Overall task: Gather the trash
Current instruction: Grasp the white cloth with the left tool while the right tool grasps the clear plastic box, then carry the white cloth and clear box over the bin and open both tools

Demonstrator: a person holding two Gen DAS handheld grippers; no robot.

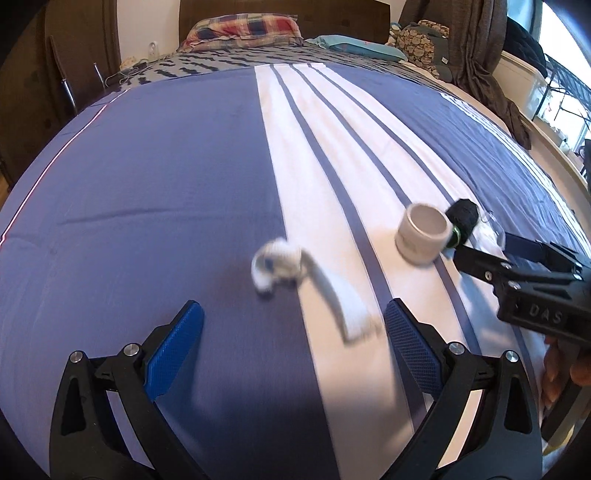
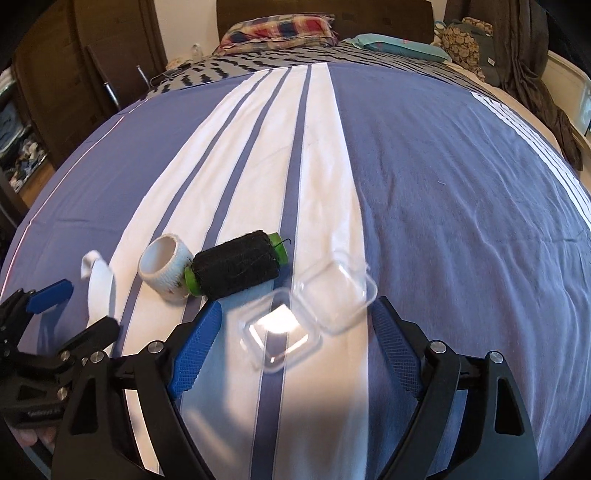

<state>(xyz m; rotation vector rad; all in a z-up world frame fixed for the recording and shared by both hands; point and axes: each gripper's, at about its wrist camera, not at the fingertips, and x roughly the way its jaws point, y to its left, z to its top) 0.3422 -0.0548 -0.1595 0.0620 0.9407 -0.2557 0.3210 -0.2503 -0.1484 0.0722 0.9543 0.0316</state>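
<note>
Blue ribbed pads line both pairs of jaws, and both pairs stand wide with nothing pressed between them. The left gripper [image 1: 293, 325] hangs over the bed cover [image 1: 147, 184], and a crumpled white strip of bandage [image 1: 295, 273] lies just ahead of it, its loose tail reaching toward the right-hand pad without touching it. The right gripper [image 2: 295, 325] points down at a clear plastic box [image 2: 306, 314] that lies open with its lid folded back; the box sits between the two pads, apart from both. The last reading has these jaws barely narrower than the one before. Just beyond the left pad of this gripper lies a spool of black thread [image 2: 236, 269] with green ends, on its side, and it touches a white tape roll [image 2: 166, 267] that stands on its end. All four things lie on or beside the white stripes in the middle of the cover. The blue cover is free on both sides, and the pillows [image 2: 280, 29] are well apart at the head of the bed.
</note>
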